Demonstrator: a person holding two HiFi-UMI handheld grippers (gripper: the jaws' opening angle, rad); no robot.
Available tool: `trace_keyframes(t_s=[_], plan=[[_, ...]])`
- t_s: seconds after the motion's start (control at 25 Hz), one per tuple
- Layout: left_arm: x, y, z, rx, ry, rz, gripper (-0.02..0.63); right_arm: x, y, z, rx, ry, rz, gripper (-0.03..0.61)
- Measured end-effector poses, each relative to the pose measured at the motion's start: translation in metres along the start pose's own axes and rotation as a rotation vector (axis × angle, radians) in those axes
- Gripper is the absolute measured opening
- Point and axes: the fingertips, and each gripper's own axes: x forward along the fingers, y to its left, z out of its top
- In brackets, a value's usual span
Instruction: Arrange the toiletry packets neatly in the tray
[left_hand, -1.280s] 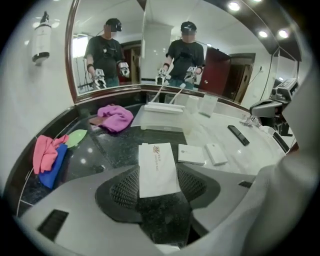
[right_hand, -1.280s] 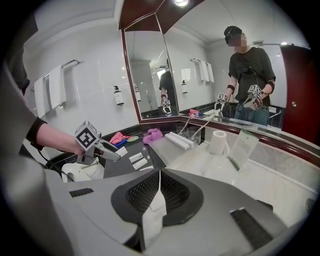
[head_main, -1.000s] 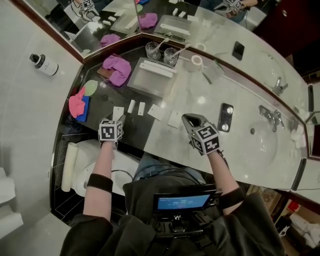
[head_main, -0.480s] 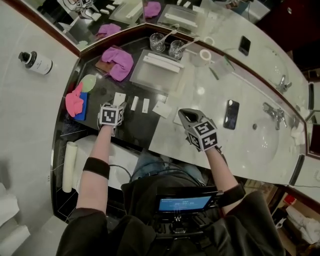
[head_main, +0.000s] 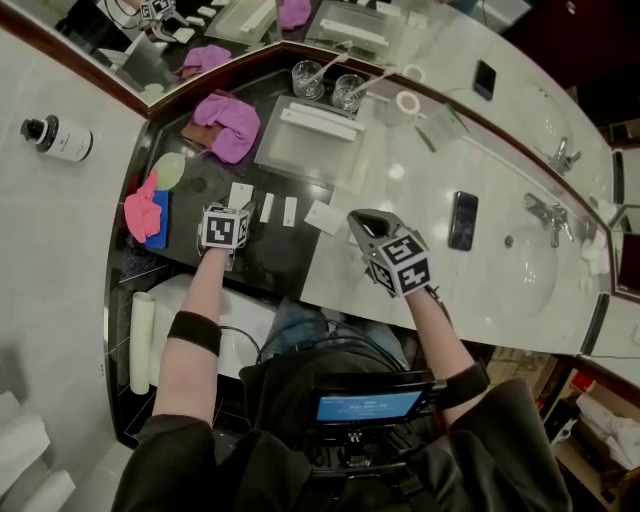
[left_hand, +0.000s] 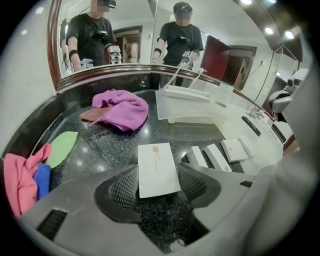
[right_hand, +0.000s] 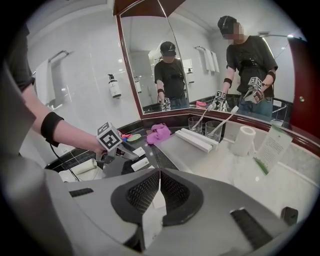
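Note:
A flat white packet (head_main: 240, 194) (left_hand: 155, 156) lies on the black counter. My left gripper (head_main: 236, 212) (left_hand: 158, 168) stands open over its near end, one pad on each side. Two narrow packets (head_main: 267, 207) (left_hand: 197, 156) and flat square ones (head_main: 322, 217) (left_hand: 232, 150) lie to its right. The clear tray (head_main: 300, 150) (left_hand: 192, 112) (right_hand: 200, 155) sits behind them, with a long white box (head_main: 318, 118) at its back. My right gripper (head_main: 359, 219) (right_hand: 159, 175) is shut, low over the marble. A white packet (right_hand: 156, 197) shows through the slit behind its pads; I cannot tell whether they touch.
A purple towel (head_main: 232, 125) (left_hand: 122, 105) lies left of the tray, with pink and blue cloths (head_main: 145, 210) further left. Two glasses with toothbrushes (head_main: 308, 85) stand behind the tray. A phone (head_main: 463, 220) lies right of my right gripper, before the sink (head_main: 530, 270).
My left gripper has come forward and down, so its jaws now flank the flat packet. My right gripper has slid left, away from the phone, and now covers the packet beside it.

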Motion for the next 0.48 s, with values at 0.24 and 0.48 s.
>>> trace_keyframes(t_s=[0.24, 0.48], plan=[[-0.001, -0.001, -0.001, -0.008, -0.007, 0.0, 0.359, -0.007, 0.0, -0.009, 0.008, 0.004, -0.013, 0.021], [-0.012, -0.002, 0.009, 0.029, -0.076, 0.006, 0.357, -0.012, 0.001, -0.011, 0.005, -0.003, -0.015, 0.021]])
